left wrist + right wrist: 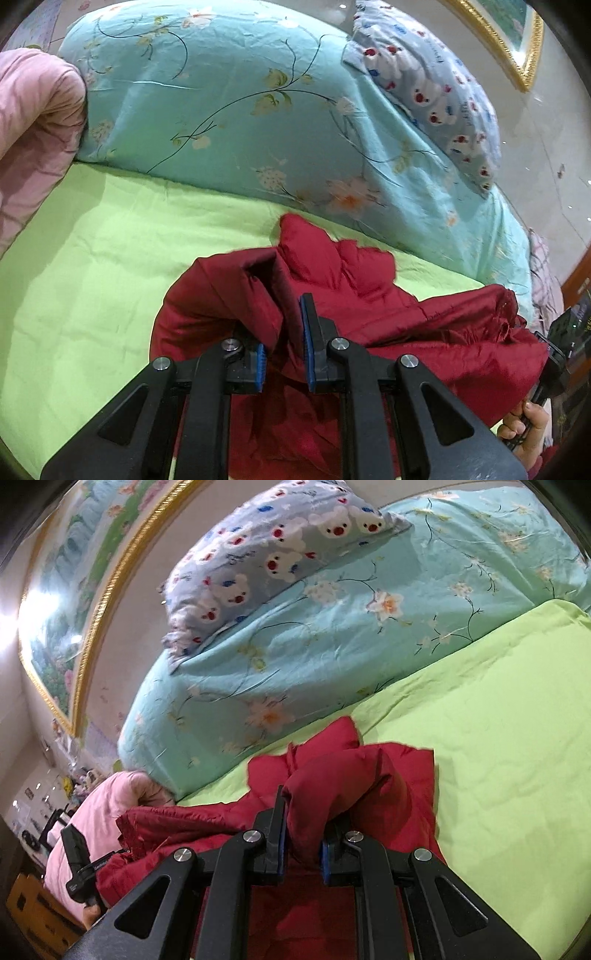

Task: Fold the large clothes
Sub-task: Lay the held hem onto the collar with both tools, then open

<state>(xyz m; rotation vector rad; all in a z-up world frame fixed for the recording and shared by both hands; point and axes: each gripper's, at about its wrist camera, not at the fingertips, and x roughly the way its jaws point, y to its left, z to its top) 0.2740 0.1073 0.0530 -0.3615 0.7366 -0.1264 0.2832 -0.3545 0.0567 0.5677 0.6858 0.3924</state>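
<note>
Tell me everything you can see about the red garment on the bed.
The red garment is dark crimson, puffy and quilted-looking with a slight sheen and a frayed edge. It lies crumpled on the green sheet, near the floral quilt. The left claw and right claw each pinch a raised fold of it.

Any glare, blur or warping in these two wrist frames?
Right wrist view: a white flare washes out the framed picture; the pillow looks soft. Left wrist view: even light, slight smear on the quilt flowers. Both: fisheye bends the edges, dark corners; the red coat stays readable.
</note>
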